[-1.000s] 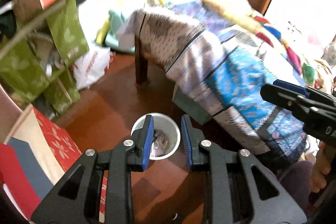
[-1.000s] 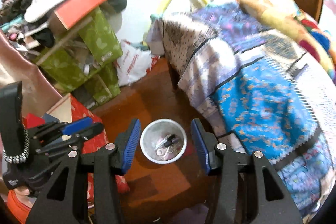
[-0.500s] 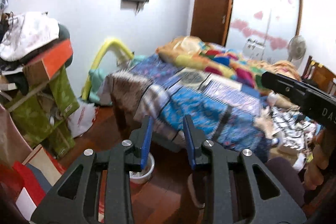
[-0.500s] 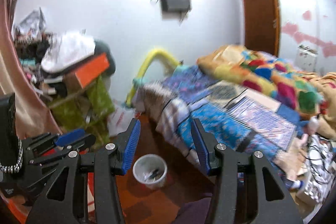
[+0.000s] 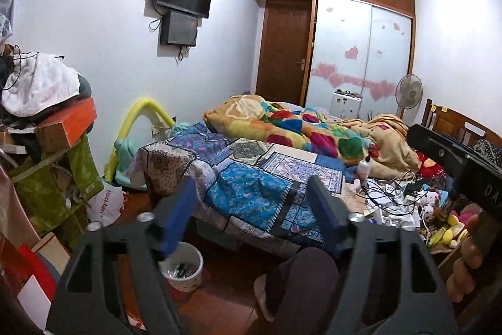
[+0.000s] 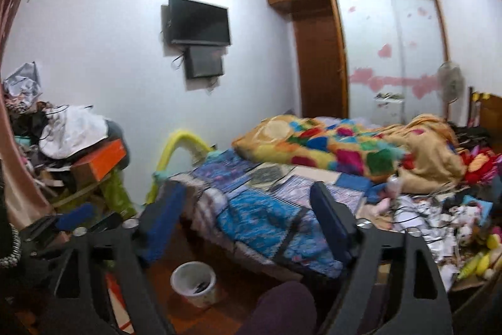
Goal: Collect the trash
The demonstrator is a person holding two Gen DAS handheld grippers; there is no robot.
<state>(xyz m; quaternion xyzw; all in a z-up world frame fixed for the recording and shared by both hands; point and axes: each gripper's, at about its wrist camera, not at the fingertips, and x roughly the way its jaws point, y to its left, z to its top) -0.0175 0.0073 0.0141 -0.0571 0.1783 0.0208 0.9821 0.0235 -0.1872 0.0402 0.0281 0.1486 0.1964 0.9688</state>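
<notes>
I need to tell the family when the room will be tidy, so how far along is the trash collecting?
Done: the white bin on the floor already holds some dark scraps. In hand: nothing; the left gripper and right gripper have empty jaws that are opening, both pointed across the bed. Left: the litter of papers and cables at the bed's right edge. Well short of finished.

Both grippers are black plastic with blue-padded fingers (image 5: 175, 218) and silver screws; the person wears dark purple trousers (image 5: 301, 278).
</notes>
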